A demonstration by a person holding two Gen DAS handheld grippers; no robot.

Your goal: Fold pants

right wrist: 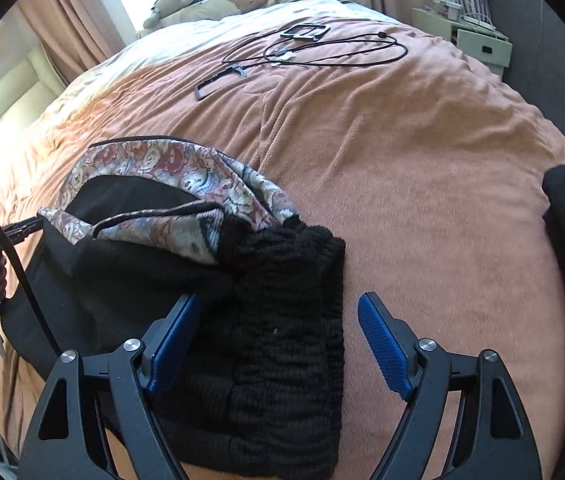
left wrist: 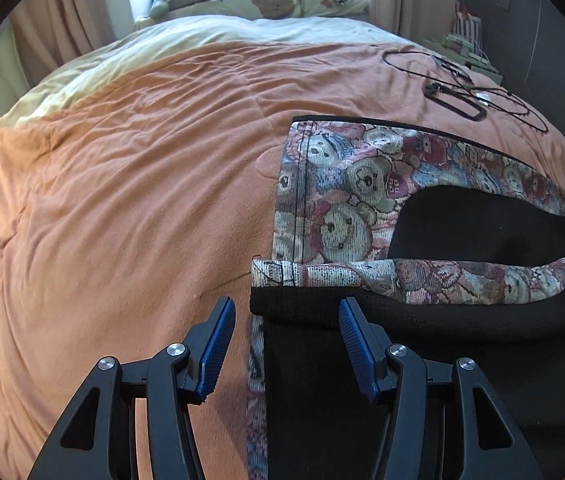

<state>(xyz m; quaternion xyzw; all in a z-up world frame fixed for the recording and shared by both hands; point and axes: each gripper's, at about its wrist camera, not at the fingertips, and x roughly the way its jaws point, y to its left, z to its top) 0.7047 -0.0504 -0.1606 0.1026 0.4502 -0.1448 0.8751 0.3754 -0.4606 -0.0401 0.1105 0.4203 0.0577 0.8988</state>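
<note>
Left gripper (left wrist: 286, 316): jaws apart, nothing held, hovering low over the pants (left wrist: 434, 216), the left pad over bare blanket and the right pad over black cloth, aimed at the folded black edge by the teddy-print hem corner.

Pants lie on the orange blanket (left wrist: 122, 184), partly folded: printed leg doubled over, black lining showing, cloth bunched, not flat.

Right gripper (right wrist: 278, 320): also spread wide, empty, straddling the ribbed black waistband (right wrist: 290, 320) from just above, tilted down toward the bed.

Step, as I read it: between folds, both tools released and lining up for a fresh grab. Progress roughly midway; one lengthwise fold looks done, crosswise fold not.

Next move needs: left closes on the hem-side edge, right on the waistband, both pinch all layers, lift together, carry one end over the other. Risk: thick ribbing slips, or only the top layer gets caught.

Black cable (right wrist: 322, 50) and flat black frames lie farther up the bed, well apart from the pants.
</note>
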